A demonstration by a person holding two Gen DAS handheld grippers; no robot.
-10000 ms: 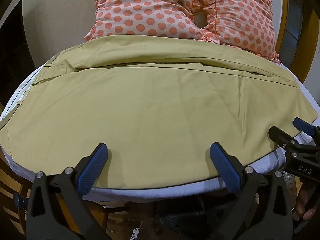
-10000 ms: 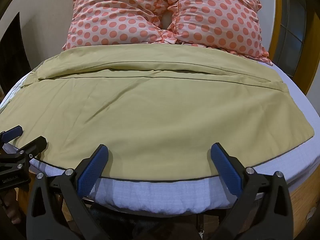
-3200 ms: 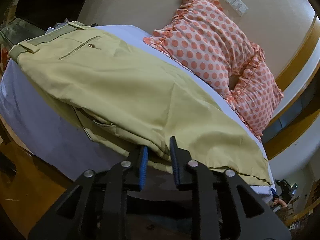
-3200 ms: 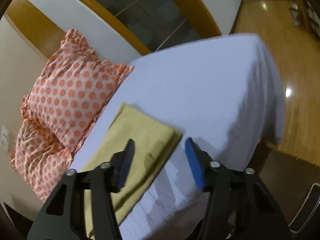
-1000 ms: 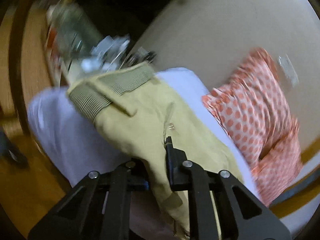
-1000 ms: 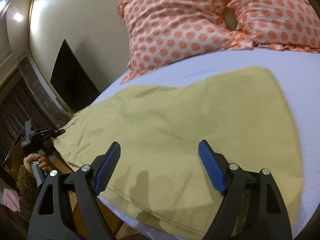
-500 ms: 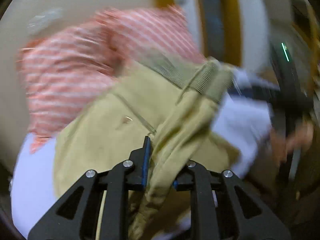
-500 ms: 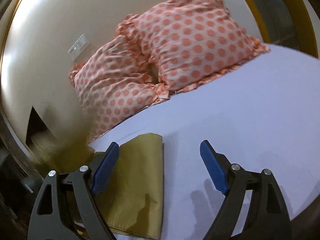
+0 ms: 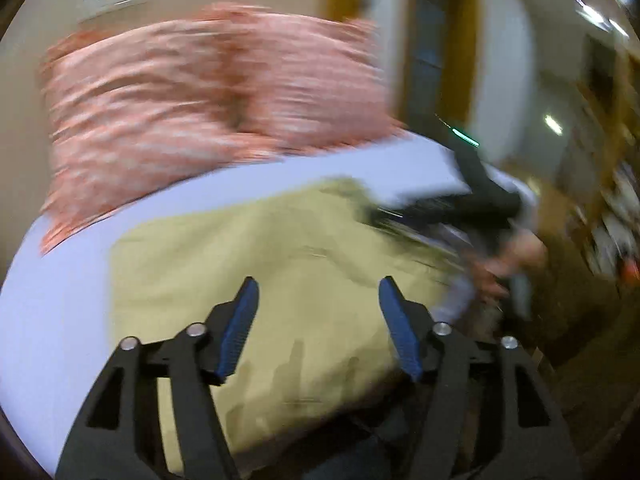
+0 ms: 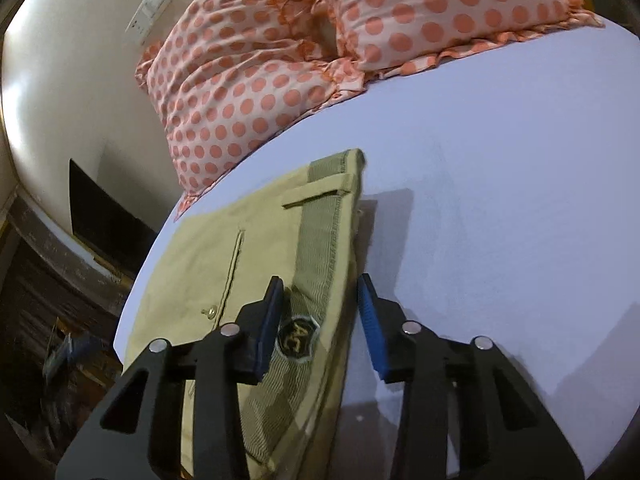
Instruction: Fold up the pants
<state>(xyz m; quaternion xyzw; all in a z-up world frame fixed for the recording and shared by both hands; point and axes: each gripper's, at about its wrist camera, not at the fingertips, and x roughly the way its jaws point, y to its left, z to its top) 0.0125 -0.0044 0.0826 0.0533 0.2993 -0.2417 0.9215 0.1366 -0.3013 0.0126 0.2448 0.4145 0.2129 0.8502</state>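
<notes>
The khaki pants (image 9: pixel 280 272) lie folded over on the white bed sheet (image 9: pixel 48 304). The left wrist view is blurred by motion. My left gripper (image 9: pixel 316 312) is open and empty above the folded cloth. In the right wrist view the waistband (image 10: pixel 324 240) with a belt loop and a round label lies on top, beside a back pocket (image 10: pixel 234 260). My right gripper (image 10: pixel 320 312) is open, its jaws on either side of the waistband edge. It also shows blurred at the right of the left wrist view (image 9: pixel 480 208).
Two polka-dot pillows (image 10: pixel 280 52) lie at the head of the bed. Bare sheet (image 10: pixel 500 200) stretches right of the pants. A dark cabinet (image 10: pixel 104 216) stands by the wall at left. The bed edge drops off below both grippers.
My left gripper has carried the waistband end over onto the leg ends and opened, letting the cloth go. My right gripper has moved in over the waistband edge.
</notes>
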